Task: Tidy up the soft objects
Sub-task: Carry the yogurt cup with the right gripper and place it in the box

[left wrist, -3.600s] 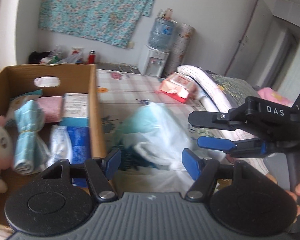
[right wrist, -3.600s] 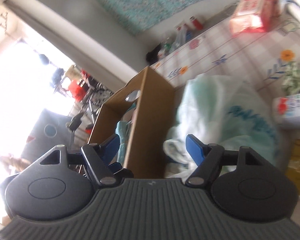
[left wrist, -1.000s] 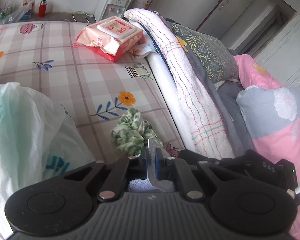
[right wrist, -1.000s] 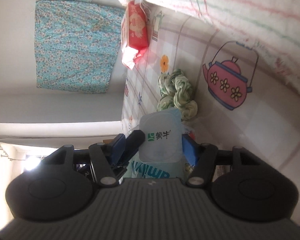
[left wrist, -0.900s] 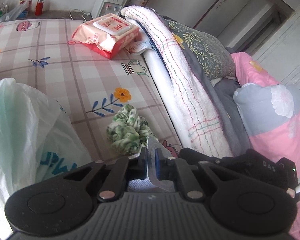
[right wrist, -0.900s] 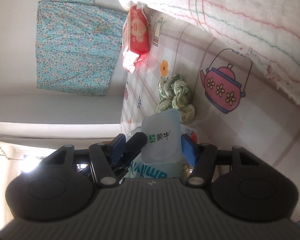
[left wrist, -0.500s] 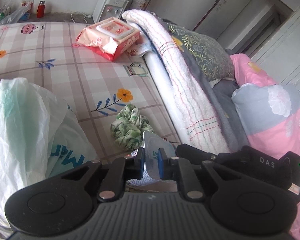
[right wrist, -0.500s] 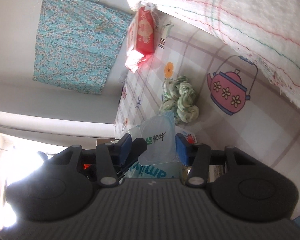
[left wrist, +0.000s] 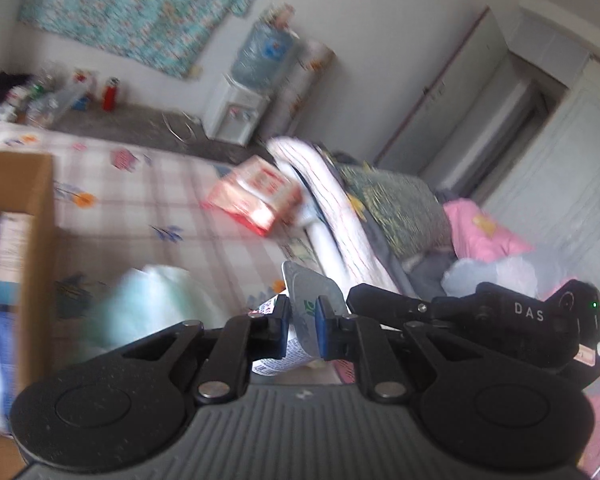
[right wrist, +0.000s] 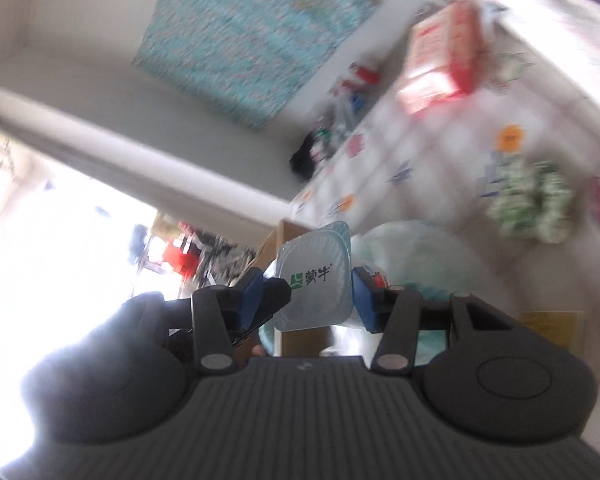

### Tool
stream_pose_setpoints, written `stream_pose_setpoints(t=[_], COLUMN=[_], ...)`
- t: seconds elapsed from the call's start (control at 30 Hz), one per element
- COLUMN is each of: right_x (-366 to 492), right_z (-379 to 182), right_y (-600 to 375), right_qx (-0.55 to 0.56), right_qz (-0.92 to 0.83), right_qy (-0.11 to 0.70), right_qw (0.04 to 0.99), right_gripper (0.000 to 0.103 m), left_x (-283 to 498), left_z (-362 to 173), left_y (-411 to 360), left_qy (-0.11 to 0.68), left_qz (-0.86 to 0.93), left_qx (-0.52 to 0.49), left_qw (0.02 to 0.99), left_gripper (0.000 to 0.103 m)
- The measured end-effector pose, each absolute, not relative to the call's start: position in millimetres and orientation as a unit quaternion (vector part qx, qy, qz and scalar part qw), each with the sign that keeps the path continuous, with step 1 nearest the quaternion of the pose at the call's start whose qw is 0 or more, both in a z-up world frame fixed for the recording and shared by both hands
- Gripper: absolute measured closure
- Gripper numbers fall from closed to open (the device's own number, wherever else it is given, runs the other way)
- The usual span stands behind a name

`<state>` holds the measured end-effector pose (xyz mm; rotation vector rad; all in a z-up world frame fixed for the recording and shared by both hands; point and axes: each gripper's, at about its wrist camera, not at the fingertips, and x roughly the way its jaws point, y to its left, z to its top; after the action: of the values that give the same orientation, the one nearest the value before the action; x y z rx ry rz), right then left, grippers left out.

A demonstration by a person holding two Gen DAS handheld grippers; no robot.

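Two tools are gripping one soft plastic milk pouch in the air above the bed. The left tool is pinching the pouch's thin flat edge between nearly closed pads. The right tool is holding it across its width, pads pressing both sides; its jaws have just been closing onto it. In the right wrist view the pouch's pale face with its green logo is facing the camera, its long axis running away from the tool. The lower part of the pouch is hiding behind the tools. Both views are blurring, so small print is unreadable. A cardboard box is sitting at the left, cut off by the frame, holding packets that are hard to make out. A pale plastic bag is lying beside the box. A green patterned cloth bundle and a red wipes pack are lying farther off.
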<state>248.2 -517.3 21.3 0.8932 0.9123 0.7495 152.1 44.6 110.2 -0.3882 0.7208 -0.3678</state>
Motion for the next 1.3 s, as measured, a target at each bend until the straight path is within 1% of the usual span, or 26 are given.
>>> stream_pose_setpoints(t=[0.17, 0.27, 0.43, 0.6, 0.77, 0.97, 1.17, 1.3], right_x=[246, 241, 221, 195, 187, 181, 178, 181], right_z=[51, 54, 41, 23, -3, -28, -40, -40], right_y=[-427, -369, -271, -208, -176, -162, -160, -160], right_qx=[0.352, 0.321, 0.268, 0.207, 0.183, 0.163, 0.156, 0.159], right_qz=[0.422, 0.460, 0.497, 0.504, 0.492, 0.472, 0.461, 0.461], right_qy=[0.443, 0.472, 0.539, 0.590, 0.631, 0.661, 0.676, 0.676], right_qw=[0.708, 0.680, 0.625, 0.596, 0.571, 0.561, 0.553, 0.552], right_gripper=[0.054, 0.054, 0.053, 0.053, 0.054, 0.054, 0.050, 0.046], left_x=[112, 87, 54, 35, 30, 31, 28, 26], left_z=[129, 131, 115, 84, 59, 33, 31, 35], left_y=[122, 168, 234, 278, 300, 308, 308, 308], left_qy=[0.324, 0.319, 0.330, 0.363, 0.396, 0.433, 0.444, 0.438], left_qz=[-0.095, -0.046, 0.034, 0.082, 0.096, 0.098, 0.100, 0.101], left_qx=[-0.201, -0.217, -0.239, -0.267, -0.278, -0.280, -0.276, -0.279], left_qw=[0.919, 0.922, 0.913, 0.889, 0.870, 0.851, 0.847, 0.848], left_gripper=[0.090, 0.089, 0.087, 0.087, 0.087, 0.088, 0.085, 0.079])
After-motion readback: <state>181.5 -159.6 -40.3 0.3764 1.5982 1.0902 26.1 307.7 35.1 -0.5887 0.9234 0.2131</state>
